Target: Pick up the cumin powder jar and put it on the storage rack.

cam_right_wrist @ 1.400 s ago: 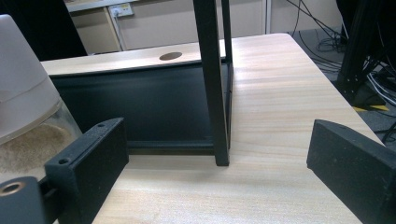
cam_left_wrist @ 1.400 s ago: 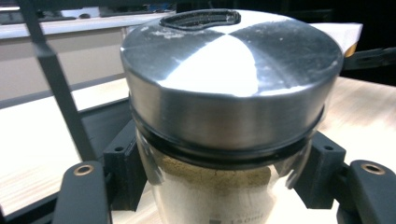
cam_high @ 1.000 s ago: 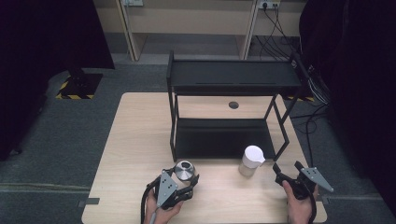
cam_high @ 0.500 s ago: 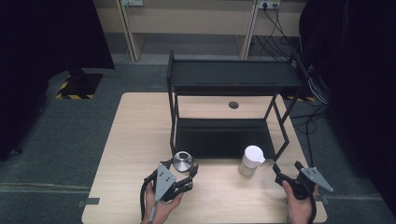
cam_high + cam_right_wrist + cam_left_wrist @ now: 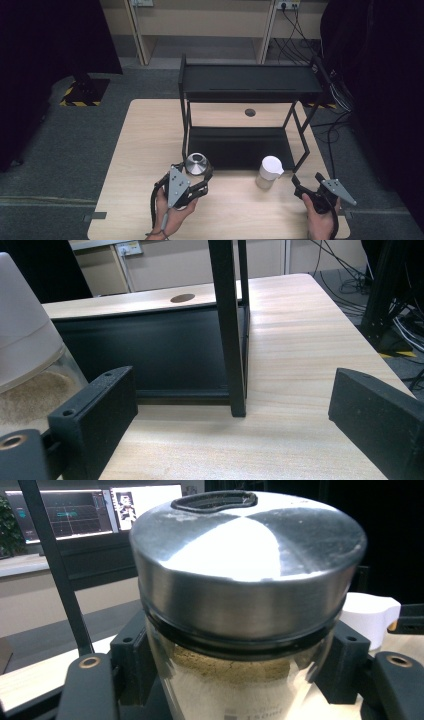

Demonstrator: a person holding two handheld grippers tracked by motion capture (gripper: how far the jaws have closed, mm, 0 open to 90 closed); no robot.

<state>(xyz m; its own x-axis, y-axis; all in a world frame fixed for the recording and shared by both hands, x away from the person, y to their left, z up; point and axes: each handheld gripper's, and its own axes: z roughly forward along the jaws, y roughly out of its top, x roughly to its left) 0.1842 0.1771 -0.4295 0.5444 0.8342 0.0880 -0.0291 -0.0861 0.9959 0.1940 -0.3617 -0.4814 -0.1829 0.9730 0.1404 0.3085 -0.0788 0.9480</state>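
squarely between the left gripper (image 5: 200, 176) fingers (image 5: 92, 687), steel-lidded jar (image 5: 247, 605), gripped upright, off the table (image 5: 140, 150)

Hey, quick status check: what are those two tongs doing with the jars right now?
Left tongs clamped on the metal-lidded jar. Right tongs open, empty, beside the white-lidded jar. Black shelf rack stands just beyond both jars.

I'm counting two jars, steel-lidded (image 5: 196, 164) and white-lidded (image 5: 269, 171), one black rack (image 5: 250, 82), and my two tongs (image 5: 196, 176) (image 5: 306, 182).
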